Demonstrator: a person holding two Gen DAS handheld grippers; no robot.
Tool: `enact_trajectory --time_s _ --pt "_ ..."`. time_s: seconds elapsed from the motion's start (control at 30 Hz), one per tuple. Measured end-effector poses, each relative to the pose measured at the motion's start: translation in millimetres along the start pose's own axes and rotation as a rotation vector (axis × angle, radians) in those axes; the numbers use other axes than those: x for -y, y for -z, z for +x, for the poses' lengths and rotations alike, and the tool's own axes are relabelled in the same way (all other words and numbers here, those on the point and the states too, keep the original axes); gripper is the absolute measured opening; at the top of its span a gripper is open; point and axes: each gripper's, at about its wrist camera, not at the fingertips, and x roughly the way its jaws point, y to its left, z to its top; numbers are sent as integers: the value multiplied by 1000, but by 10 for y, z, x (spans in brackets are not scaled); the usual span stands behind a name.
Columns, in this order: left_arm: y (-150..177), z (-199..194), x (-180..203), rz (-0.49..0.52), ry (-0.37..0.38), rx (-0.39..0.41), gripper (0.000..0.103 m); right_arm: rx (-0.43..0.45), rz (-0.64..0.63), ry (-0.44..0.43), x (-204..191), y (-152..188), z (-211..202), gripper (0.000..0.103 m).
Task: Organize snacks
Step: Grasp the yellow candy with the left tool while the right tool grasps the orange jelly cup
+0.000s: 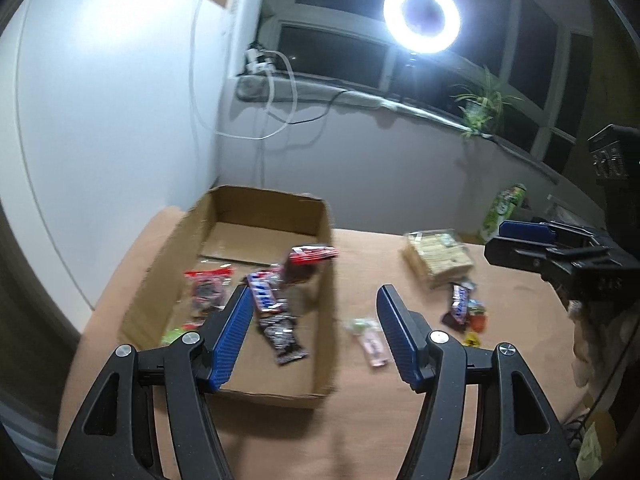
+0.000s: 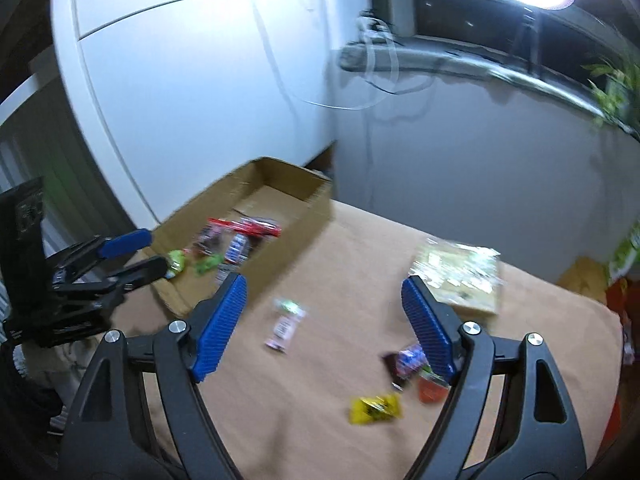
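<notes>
- Left wrist view: left claw (image 1: pixel 316 320) spread wide, holding nothing, hanging above the right wall of the cardboard box (image 1: pixel 326 292).
- Inside the box: a red-topped packet (image 1: pixel 208 286), a Snickers bar (image 1: pixel 264 290), a dark wrapper (image 1: pixel 284 338) and a red-striped pack (image 1: pixel 310 258) leaning on the right wall.
- At 3 o'clock from the box, on the tan surface (image 1: pixel 400 420): a pink candy (image 1: pixel 370 338), a second Snickers bar (image 1: pixel 458 304), and at 1 o'clock a clear pack of wafers (image 1: pixel 438 256).
- Right claw (image 1: pixel 516 240) at the frame's 3 o'clock edge; gap hard to judge here.
- Right wrist view: right claw (image 2: pixel 324 320) wide apart, empty, over the surface (image 2: pixel 280 420).
- Pink candy (image 2: pixel 285 322) between the fingers; yellow candy (image 2: pixel 374 408) and orange candy (image 2: pixel 432 390) at 5 o'clock; wafers (image 2: pixel 460 276) at 2 o'clock; box (image 2: pixel 288 236) at 11 o'clock.
- Left claw (image 2: pixel 140 254) open at 9 o'clock, beside the box's near corner.
</notes>
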Motion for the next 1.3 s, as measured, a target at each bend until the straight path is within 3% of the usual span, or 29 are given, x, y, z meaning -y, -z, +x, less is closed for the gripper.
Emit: enact_trajectory --time_s 0.2,0.4,0.57,0.7,0.77,1.3 --pt "79 25 366 44 62 -17 60 -36 94 61 564 266 -116 82" --pt "243 215 728 88 125 -78 54 -75 187 55 961 495 -112 82" --pt "381 417 988 116 188 -141 45 -128 207 40 1077 666 31 66" --pt "497 578 1206 153 238 -191 44 -170 206 18 1097 777 194 65" --pt "542 652 1290 169 252 -212 44 -188 209 -6 1100 801 270 56" --pt "740 1242 1590 278 277 -331 44 -265 187 -13 1042 861 720 54"
